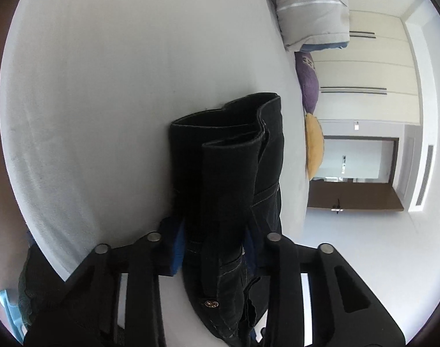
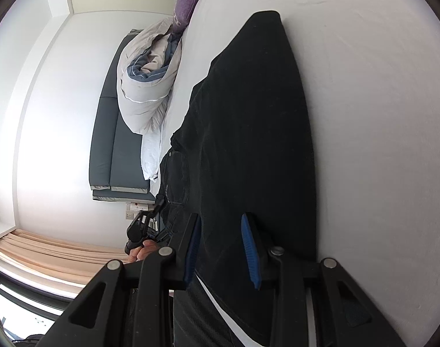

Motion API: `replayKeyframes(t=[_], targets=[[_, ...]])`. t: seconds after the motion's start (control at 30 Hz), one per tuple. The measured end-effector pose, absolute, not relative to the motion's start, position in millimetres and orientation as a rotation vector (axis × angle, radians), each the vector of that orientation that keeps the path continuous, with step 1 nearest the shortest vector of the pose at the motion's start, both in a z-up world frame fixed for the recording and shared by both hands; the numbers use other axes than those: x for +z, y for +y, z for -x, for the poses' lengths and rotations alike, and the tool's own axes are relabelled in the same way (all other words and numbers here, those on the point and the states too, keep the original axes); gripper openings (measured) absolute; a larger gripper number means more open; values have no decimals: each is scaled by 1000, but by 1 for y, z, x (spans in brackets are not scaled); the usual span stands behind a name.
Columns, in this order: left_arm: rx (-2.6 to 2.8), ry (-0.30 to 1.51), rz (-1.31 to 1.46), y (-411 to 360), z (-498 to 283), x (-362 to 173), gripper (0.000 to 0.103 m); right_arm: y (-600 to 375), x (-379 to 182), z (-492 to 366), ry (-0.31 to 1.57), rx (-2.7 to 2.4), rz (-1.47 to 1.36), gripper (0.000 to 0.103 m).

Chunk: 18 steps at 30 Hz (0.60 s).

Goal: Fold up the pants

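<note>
Already both tongs, left (image 1: 214, 240) and right (image 2: 222, 245), were clamped on the pants (image 2: 248, 121), which stretched lengthwise away across the bed (image 2: 379, 115).

Both tools, left (image 1: 214, 240) and right (image 2: 224, 245), have matte black linkage arms, round silver pivot screws, and ribbed blue finger pads (image 2: 250, 251). Bare skin shows on one hand (image 2: 144, 250).

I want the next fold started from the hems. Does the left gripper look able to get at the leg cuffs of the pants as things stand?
Probably not yet: the left gripper looks closed on the pants near the waist button. The leg cuffs lie ahead on the bed with nothing covering them, so once it lets go the way looks free.
</note>
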State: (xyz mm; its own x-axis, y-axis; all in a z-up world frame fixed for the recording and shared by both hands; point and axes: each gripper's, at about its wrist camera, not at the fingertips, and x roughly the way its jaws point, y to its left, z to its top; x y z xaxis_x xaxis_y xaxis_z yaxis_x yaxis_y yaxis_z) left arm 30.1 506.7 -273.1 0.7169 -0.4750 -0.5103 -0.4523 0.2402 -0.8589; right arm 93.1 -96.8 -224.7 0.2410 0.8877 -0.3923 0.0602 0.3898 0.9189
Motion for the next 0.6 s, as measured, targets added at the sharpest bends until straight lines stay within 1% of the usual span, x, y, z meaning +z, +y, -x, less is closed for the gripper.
replayKeyframes(t=[0.1,0.3,0.5,0.6], targets=[[-28,824,1371,506,-31,-277,22,-98,-225,-93,1197,728,-1028,32],[-30,758,1424,506,-30,-286,14,-96,-223,-95,1198,725,-1031,32],[40,768,1316,499,-38,-263,9,-91,-219,-98,1214,696,-990,31],[70,777,1214,490,-44,-238,8,-93,-220,-99,1224,679,-989,27]])
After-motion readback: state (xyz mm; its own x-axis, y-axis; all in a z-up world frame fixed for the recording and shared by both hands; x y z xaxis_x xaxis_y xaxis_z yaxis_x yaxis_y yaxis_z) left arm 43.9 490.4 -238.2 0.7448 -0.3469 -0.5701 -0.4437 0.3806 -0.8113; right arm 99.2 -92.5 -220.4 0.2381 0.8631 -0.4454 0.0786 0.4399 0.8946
